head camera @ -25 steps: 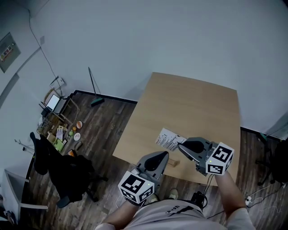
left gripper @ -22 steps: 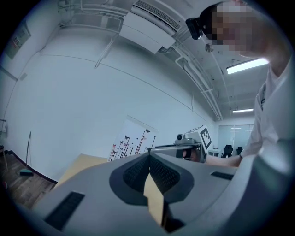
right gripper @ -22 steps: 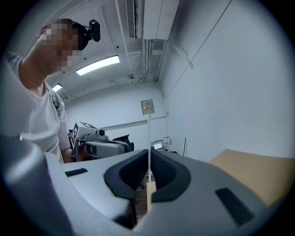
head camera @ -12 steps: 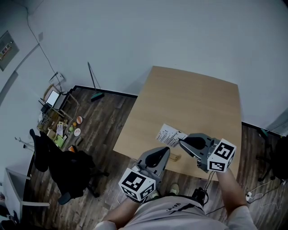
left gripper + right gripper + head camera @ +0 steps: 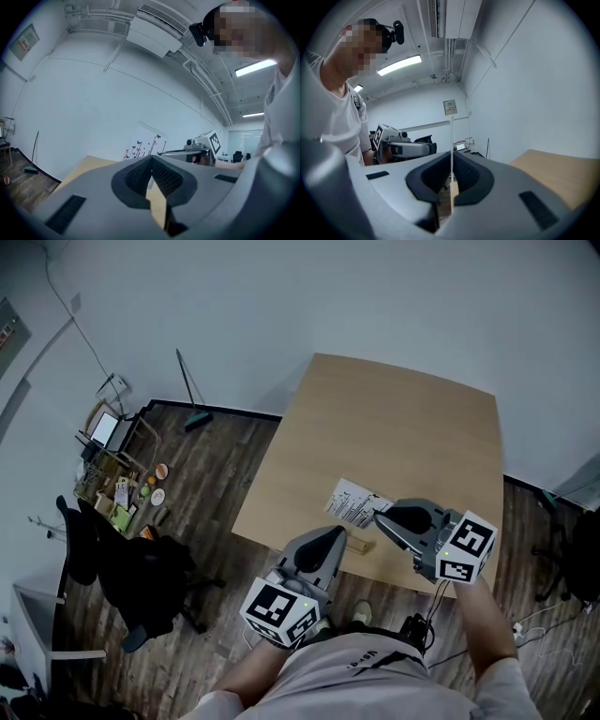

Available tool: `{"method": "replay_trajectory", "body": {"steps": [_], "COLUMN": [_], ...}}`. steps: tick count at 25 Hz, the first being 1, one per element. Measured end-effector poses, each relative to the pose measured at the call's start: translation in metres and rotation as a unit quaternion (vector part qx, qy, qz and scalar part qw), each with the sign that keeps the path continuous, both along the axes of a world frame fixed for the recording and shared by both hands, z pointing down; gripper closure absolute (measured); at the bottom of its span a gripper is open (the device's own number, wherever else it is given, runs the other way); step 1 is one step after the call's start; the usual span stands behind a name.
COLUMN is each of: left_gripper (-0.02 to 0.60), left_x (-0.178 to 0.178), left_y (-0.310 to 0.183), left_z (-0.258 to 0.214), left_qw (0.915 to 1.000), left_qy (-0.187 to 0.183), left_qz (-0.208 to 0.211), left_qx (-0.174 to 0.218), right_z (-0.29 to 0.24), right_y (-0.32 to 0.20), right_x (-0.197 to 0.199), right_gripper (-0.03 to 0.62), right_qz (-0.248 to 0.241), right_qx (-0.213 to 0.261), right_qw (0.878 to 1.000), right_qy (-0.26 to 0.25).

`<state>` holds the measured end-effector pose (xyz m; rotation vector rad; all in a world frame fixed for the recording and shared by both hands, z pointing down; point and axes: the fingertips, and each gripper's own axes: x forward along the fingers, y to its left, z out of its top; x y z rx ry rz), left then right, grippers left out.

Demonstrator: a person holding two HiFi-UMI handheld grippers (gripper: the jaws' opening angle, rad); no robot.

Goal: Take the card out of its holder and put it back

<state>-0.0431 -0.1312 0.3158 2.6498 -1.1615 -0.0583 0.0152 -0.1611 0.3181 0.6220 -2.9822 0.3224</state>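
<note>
The right hand-held gripper (image 5: 379,519) is clamped on the card (image 5: 354,505), which is out of its holder (image 5: 362,545) at the bench's (image 5: 403,427) near edge. The left hand-held gripper (image 5: 339,536), jaws together, sits just left of the holder. To reseat it, line the card's edge up over the slot, then lower it straight.

Office-like room, wooden table (image 5: 394,427), black swivel chair (image 5: 141,592), ceiling strip lights (image 5: 398,65), ceiling air conditioner (image 5: 154,29), laptop (image 5: 103,430)

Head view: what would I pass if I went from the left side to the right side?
Laptop → broom → left hand-held gripper on the holder → right hand-held gripper pinching the card.
</note>
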Motion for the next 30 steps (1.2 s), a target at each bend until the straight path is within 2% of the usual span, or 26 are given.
{"method": "replay_trajectory", "body": {"steps": [8,16,22,30], "left_gripper": [0.569,0.569,0.569,0.569], "left_x": [-0.019,-0.017,-0.007,-0.019], "left_y": [-0.007,-0.005,-0.005,-0.016], "left_z": [0.020,0.077,0.124,0.183], "left_qw": [0.9997,0.9990,0.9983,0.9945], "left_qy": [0.005,-0.010,-0.021,-0.034], "left_qz": [-0.025,-0.033,-0.038,-0.064], "left_qx": [-0.003,-0.027,-0.038,-0.076], "right_z": [0.042,0.116,0.173,0.247], "right_y": [-0.004,0.004,-0.006,-0.017], "right_x": [0.009,0.016,0.022,0.013], "right_gripper": [0.569,0.569,0.569,0.569], "right_qz": [0.005,-0.053,-0.043,-0.028], "right_qx": [-0.002,-0.032,-0.051,-0.081], "right_qw": [1.000,0.997,0.996,0.994], "right_qy": [0.029,0.036,0.056,0.067]}}
